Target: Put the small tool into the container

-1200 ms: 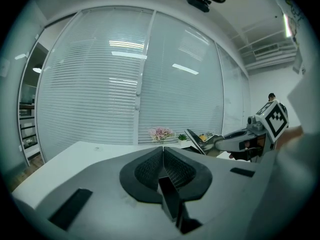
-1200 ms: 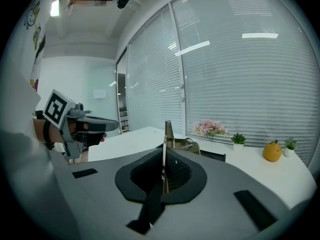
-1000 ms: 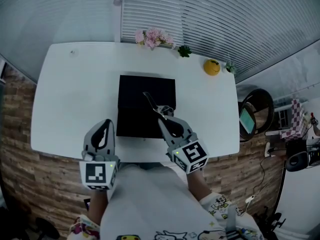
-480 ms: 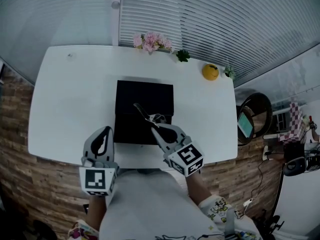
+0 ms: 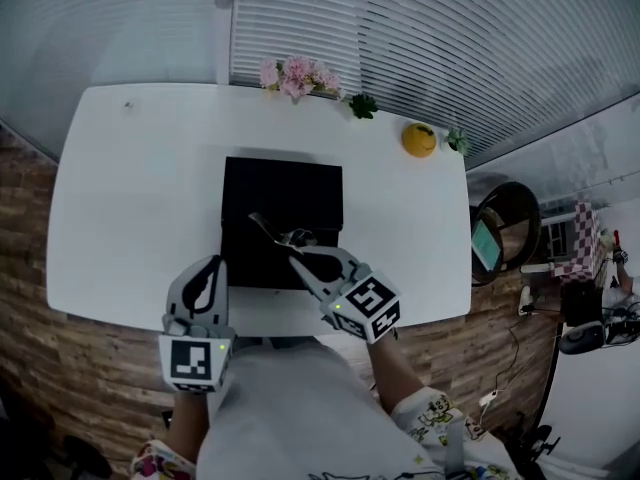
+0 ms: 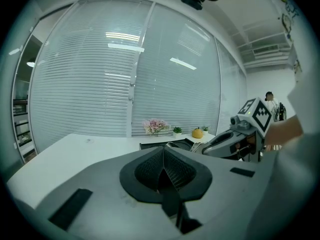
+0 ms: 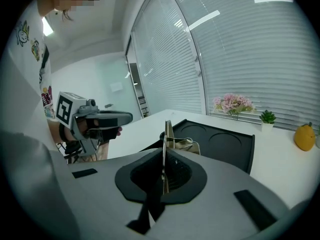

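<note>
A black shallow container (image 5: 280,190) lies in the middle of the white table (image 5: 130,198). My right gripper (image 5: 297,258) hovers over the container's front right part, shut on a small, thin metal tool (image 5: 267,229) that sticks out leftward and away from me. In the right gripper view the tool (image 7: 167,134) stands edge-on between the closed jaws of the right gripper (image 7: 164,176), with the container (image 7: 227,143) beyond. My left gripper (image 5: 206,280) is at the table's front edge, left of the container, shut and with nothing in it (image 6: 163,173).
Pink flowers (image 5: 295,73), a small green plant (image 5: 362,105), a yellow fruit (image 5: 419,139) and another small plant (image 5: 458,141) line the table's far edge by the blinds. A round chair (image 5: 505,233) stands off the table's right end.
My right gripper has carried the tool a little to the left and nearer to me over the container. The left gripper has hardly moved.
</note>
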The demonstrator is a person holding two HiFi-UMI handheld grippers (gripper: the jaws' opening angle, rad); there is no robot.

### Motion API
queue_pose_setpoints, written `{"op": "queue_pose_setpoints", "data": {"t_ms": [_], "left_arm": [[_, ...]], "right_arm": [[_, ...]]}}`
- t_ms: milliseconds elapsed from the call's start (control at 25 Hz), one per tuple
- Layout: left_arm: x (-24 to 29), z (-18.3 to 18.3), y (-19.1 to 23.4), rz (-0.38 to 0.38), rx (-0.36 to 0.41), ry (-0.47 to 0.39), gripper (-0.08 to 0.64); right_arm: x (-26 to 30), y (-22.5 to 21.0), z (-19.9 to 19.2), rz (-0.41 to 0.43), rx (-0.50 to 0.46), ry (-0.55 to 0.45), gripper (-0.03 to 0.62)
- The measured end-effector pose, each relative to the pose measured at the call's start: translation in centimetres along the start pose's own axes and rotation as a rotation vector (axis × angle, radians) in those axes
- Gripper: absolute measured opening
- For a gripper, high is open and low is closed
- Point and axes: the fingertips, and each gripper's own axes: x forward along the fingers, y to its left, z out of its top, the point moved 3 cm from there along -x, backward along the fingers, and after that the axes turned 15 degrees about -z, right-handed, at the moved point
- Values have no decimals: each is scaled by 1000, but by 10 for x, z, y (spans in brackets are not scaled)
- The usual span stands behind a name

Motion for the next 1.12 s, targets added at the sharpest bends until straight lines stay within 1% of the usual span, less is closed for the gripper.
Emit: {"op": "queue_pose_setpoints", "data": {"t_ms": [120,360,800,920,1120], "left_arm": [[2,-5,-1,-8,8,12,6],[4,-14,2,-6,-1,29,6],[6,-28,4,-12,-22,43,6],[7,-30,5,-13,-29,42,6],[6,-32,6,-10,-28,46,6]], "right_arm": [[6,2,-5,33,-14,39,2],[18,8,-16,106,-30,116,2],[34,13,-41,208,-57,267,2],[37,13,-44,223,-65,301,2],[44,14,-45,243,-51,323,2]]}}
